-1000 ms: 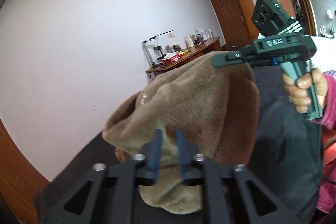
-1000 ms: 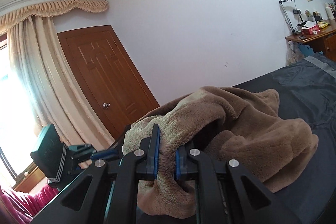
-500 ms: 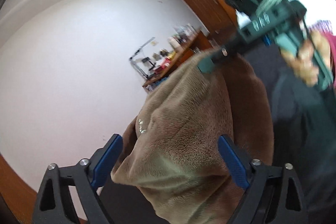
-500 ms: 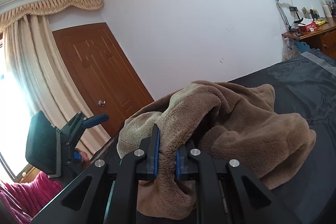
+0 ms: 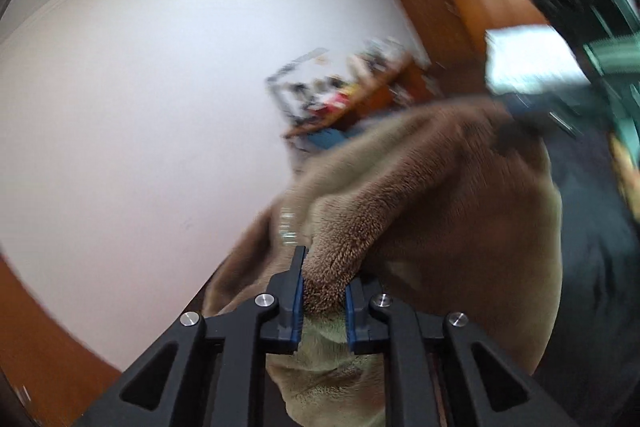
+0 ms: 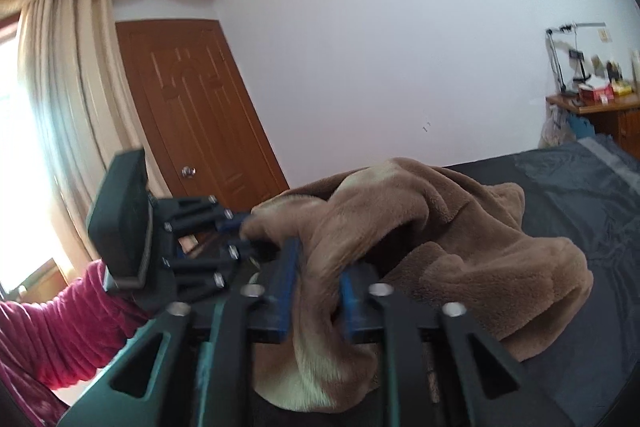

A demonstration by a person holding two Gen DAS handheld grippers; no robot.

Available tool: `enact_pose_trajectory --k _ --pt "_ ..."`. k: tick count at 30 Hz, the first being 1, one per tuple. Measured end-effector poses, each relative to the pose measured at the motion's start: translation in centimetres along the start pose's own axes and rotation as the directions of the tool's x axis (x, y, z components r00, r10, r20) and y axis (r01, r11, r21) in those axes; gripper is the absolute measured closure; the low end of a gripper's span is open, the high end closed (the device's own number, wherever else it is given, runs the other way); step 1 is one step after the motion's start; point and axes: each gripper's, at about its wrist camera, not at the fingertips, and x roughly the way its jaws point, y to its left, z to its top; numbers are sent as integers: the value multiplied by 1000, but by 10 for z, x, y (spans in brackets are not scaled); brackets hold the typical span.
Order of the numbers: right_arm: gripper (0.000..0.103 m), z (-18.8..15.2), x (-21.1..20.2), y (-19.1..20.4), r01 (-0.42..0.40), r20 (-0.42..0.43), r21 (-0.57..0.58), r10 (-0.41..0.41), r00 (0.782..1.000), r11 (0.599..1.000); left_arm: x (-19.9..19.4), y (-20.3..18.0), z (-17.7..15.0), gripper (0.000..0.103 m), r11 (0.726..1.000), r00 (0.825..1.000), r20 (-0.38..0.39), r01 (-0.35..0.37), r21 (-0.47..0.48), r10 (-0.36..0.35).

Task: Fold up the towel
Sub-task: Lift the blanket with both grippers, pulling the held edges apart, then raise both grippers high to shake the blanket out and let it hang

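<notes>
Your left gripper (image 5: 323, 291) and right gripper (image 6: 318, 287) both pinch the soft, floppy towel (image 6: 432, 227); grip its corners.

daylit, motion-blurred, fisheye-warped edges

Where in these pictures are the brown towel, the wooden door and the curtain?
towel (image 6: 460, 227), right wrist view, on its bunched top folds.
wooden door (image 6: 200, 115), right wrist view, on its middle panel.
curtain (image 6: 60, 99), right wrist view, on its hanging pleats.
</notes>
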Motion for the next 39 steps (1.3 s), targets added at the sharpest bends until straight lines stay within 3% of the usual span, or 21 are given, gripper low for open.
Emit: enact_pose_trajectory --k 2,4,6,10,15,18,25,27,28,29,32,35,37,39 --pt "30 -4 -4 3 14 6 -34 -13 1000 999 -11 21 -6 87 991 998 5 -62 -120 63" --pt "24 -7 -13 3 38 17 -69 -37 999 997 -18 42 -13 87 968 993 -6 -120 -219 122" --pt "24 -8 -21 -1 79 23 -95 -77 997 992 -24 66 -25 87 936 985 -26 -169 -310 169" --pt "24 -12 -39 -25 233 16 -149 -233 972 961 -33 91 -76 87 891 985 -43 -169 -421 167" --pt "24 -15 -38 -62 367 -75 -252 -396 915 896 -27 90 -96 87 890 987 -56 -159 -428 149" --pt "24 -20 -25 -64 375 -117 -375 -445 888 848 -19 95 -89 87 890 989 -55 -150 -431 140" --pt "24 -35 19 -52 321 -141 -611 -498 856 724 -9 106 -75 87 886 989 -66 -150 -439 134" --pt "37 -33 28 -57 302 -181 -582 -482 857 755 -10 108 -76 87 880 988 -73 -152 -449 133" --pt "70 -30 32 -61 289 -212 -544 -462 861 788 -10 109 -76 87 877 988 -76 -152 -456 132" --pt "81 -28 34 -64 285 -228 -514 -450 864 809 -9 109 -77 87 873 988 -79 -152 -464 130" --pt "87 -21 26 -62 341 -177 -470 -465 867 814 8 113 -67 87 857 989 -84 -149 -493 124" --pt "90 -3 4 -48 444 -48 -429 -511 858 787 5 115 -66 87 847 989 -80 -149 -510 125" --pt "90 13 -16 -33 537 88 -414 -555 827 735 -3 114 -64 87 846 990 -67 -138 -515 121" --pt "90 29 -39 -16 633 235 -385 -591 771 672 -9 110 -57 87 851 993 -40 -115 -513 110"
